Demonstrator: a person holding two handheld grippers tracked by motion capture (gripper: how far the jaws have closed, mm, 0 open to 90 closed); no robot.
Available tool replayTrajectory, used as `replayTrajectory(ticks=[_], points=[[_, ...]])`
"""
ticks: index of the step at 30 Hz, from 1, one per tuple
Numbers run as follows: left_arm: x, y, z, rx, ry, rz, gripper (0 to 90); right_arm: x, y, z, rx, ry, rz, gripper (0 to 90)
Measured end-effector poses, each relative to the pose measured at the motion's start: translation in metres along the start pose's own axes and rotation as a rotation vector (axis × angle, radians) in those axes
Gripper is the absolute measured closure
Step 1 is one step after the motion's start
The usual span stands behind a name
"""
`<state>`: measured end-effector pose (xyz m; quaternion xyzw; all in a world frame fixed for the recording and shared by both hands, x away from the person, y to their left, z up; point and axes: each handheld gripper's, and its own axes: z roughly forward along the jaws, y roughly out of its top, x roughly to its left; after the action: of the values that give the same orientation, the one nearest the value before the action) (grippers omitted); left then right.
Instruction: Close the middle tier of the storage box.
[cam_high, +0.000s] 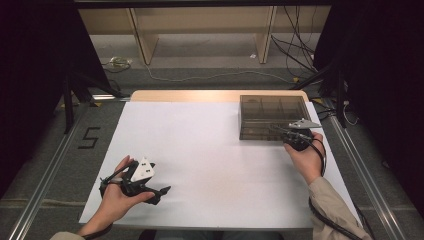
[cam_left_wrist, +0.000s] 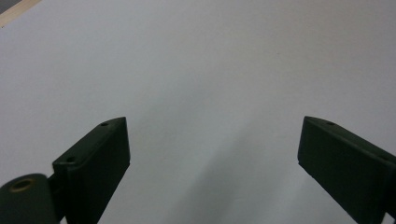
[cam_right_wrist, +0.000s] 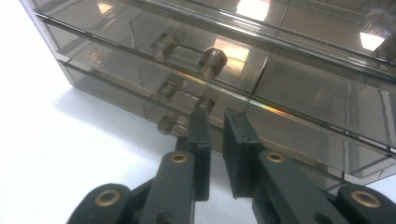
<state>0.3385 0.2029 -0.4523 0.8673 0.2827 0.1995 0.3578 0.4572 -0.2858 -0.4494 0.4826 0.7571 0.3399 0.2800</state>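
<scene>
Two tongs: right (cam_right_wrist: 215, 119) slightly parted at drawer handle (cam_right_wrist: 187, 100) (left (cam_left_wrist: 212, 140) wide).

One smoky drawer box (cam_high: 272, 117), three drawer handles (cam_right_wrist: 189, 52), two grippers (cam_high: 160, 192)

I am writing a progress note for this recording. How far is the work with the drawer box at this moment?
Nothing looks done yet: the drawers of the smoky drawer box sit flush and closed. In hand: the right gripper is at the box front, its jaws narrowly apart beside a small knob handle, gripping nothing. The left gripper rests open over the white table. Probably left: grasp the handle and pull the drawer out.
</scene>
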Motion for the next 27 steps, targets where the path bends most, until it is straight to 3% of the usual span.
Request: replayTrajectory(ticks=[27], points=[[0.000,0.000,0.000,0.003,-0.001,0.003,9.2,0.025,-0.015,-0.024,-0.001,0.112,-0.035,61.8]])
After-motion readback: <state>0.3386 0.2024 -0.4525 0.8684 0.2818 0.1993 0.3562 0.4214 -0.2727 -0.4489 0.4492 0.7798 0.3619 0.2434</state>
